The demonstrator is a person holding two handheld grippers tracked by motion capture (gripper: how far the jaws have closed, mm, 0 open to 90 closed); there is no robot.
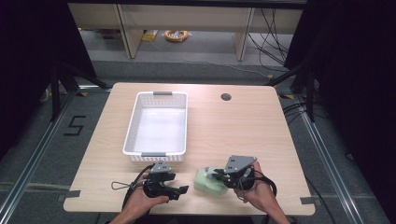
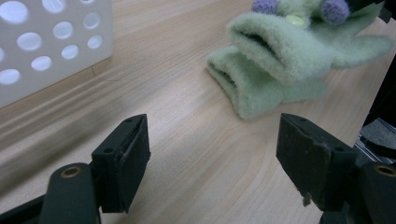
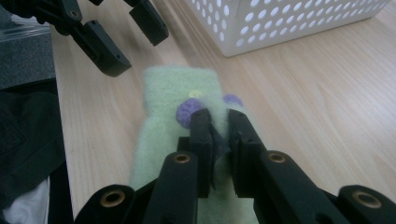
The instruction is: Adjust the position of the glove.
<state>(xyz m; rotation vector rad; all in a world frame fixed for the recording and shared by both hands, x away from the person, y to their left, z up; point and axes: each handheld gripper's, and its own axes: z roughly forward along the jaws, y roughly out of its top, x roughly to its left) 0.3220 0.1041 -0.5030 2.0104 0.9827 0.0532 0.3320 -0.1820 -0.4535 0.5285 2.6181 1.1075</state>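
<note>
A pale green fleece item [image 1: 207, 183] lies on the wooden table near its front edge. It has two open cuffs [image 2: 261, 56], purple pompoms [image 3: 186, 112] and a yellow button. My right gripper [image 1: 216, 176] is shut on the fleece beside the pompoms [image 3: 218, 125], with fabric pinched between its jaws. My left gripper [image 1: 182, 191] stands open just left of the item, with nothing between its jaws [image 2: 212, 149]. In the right gripper view its open fingers [image 3: 100, 44] hover past the cuff end.
A white perforated basket [image 1: 154, 157] stands on the left middle of the table, just behind the left gripper [image 2: 51, 42] [image 3: 289, 23]. A round cable hole [image 1: 226, 97] sits at the back. The table edge runs close below both hands.
</note>
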